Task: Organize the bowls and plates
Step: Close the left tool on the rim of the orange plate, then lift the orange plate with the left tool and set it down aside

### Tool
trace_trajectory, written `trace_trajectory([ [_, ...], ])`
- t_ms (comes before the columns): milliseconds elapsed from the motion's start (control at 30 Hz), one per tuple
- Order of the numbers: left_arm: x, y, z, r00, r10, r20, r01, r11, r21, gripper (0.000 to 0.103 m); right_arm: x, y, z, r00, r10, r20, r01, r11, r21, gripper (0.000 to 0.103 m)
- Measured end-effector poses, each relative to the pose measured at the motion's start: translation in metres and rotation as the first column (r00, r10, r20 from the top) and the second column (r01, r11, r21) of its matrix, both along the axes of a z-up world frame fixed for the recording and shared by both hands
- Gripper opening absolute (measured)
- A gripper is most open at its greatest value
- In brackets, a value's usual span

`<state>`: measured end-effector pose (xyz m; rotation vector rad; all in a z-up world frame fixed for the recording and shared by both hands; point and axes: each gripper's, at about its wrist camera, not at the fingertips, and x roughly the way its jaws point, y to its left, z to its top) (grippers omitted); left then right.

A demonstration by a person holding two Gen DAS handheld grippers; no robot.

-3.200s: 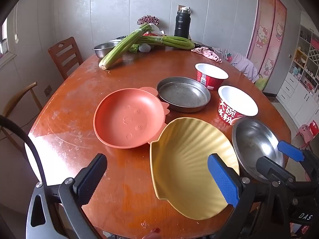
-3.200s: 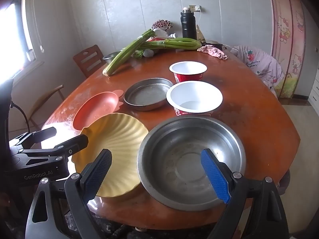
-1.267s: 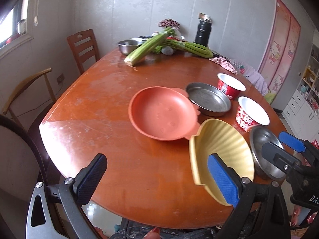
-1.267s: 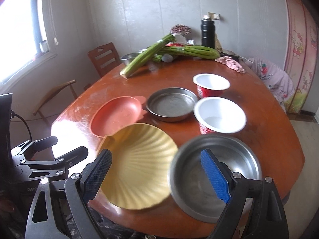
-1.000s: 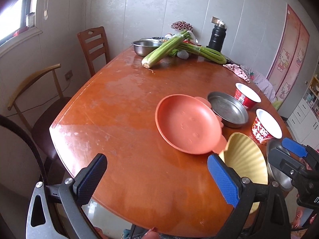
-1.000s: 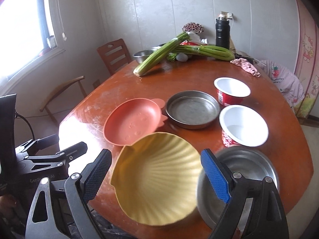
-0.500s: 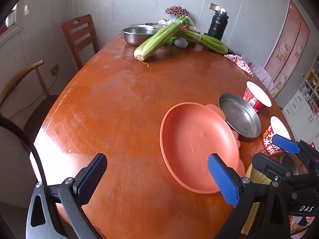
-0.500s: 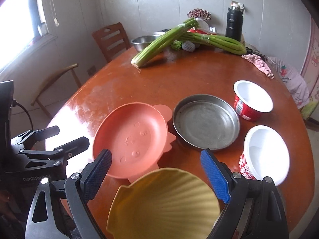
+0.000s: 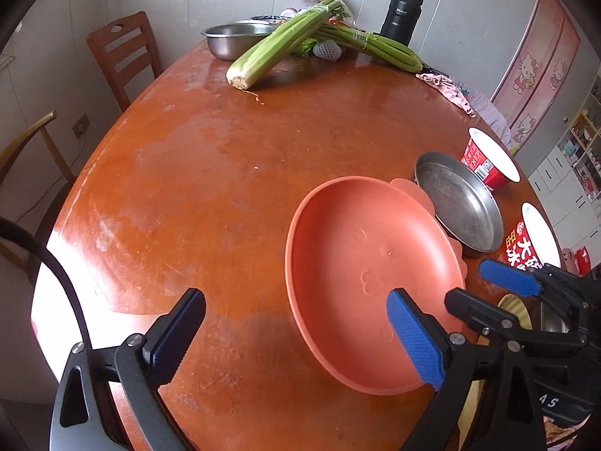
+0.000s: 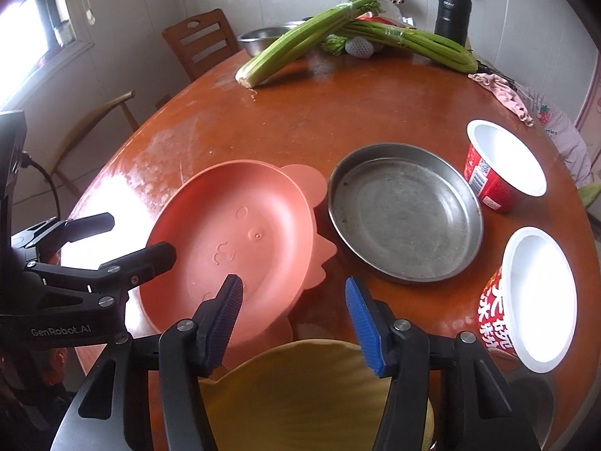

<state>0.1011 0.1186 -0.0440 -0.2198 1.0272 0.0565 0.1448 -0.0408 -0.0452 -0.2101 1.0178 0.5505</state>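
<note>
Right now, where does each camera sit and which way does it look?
Left wrist: on the left gripper, looking down across the table at the orange plate; own fingers and right gripper show.
Right wrist: on the right gripper, facing orange plate and metal pan; own fingers, left gripper show.
Shared: orange plate, metal pan, celery. Both jaws closing, nothing clamped.

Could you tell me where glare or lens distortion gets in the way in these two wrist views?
Left wrist view: a blown-out white patch on the table edge at lower left; fisheye bends the wall and chair. Right wrist view: the window is overexposed, glare whitens the tabletop beside the orange plate, and dark vignetting fills the corners.
</note>
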Motion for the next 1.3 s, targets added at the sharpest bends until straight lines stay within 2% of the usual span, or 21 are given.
trace_trajectory([
  [133, 0.007, -0.001, -0.004, 1.000, -0.012, -0.011, 0.012, 1.000, -0.016, 0.087, 0.000, 0.006, -0.003, 0.999, 0.021, -0.024, -0.021, 1.000, 0.007, 0.055],
  [233, 0.011, -0.001, -0.008, 0.999, -0.026, -0.027, 0.024, 0.999, -0.047, 0.072, 0.000, 0.009, -0.006, 0.999, 0.034, -0.039, -0.034, 0.999, 0.009, 0.054],
  [333, 0.013, -0.004, -0.010, 0.999, -0.032, -0.035, 0.031, 0.999, -0.035, 0.069, -0.001, 0.013, -0.008, 0.998, 0.048, -0.043, -0.048, 0.999, 0.006, 0.053],
  [533, 0.016, -0.008, -0.012, 0.997, -0.063, -0.038, 0.061, 0.997, -0.055, 0.060, -0.005, 0.022, -0.008, 0.996, 0.079, -0.044, -0.078, 0.997, 0.021, 0.053],
  [933, 0.012, 0.019, -0.004, 1.000, -0.011, -0.014, 0.011, 1.000, 0.002, 0.060, -0.014, 0.051, 0.002, 0.991, 0.130, -0.012, -0.130, 0.991, 0.040, 0.053],
  [1300, 0.017, 0.032, -0.015, 1.000, 0.014, -0.027, -0.012, 0.999, 0.043, 0.060, -0.023, 0.071, -0.004, 0.985, 0.169, -0.036, -0.167, 0.985, 0.043, 0.053],
])
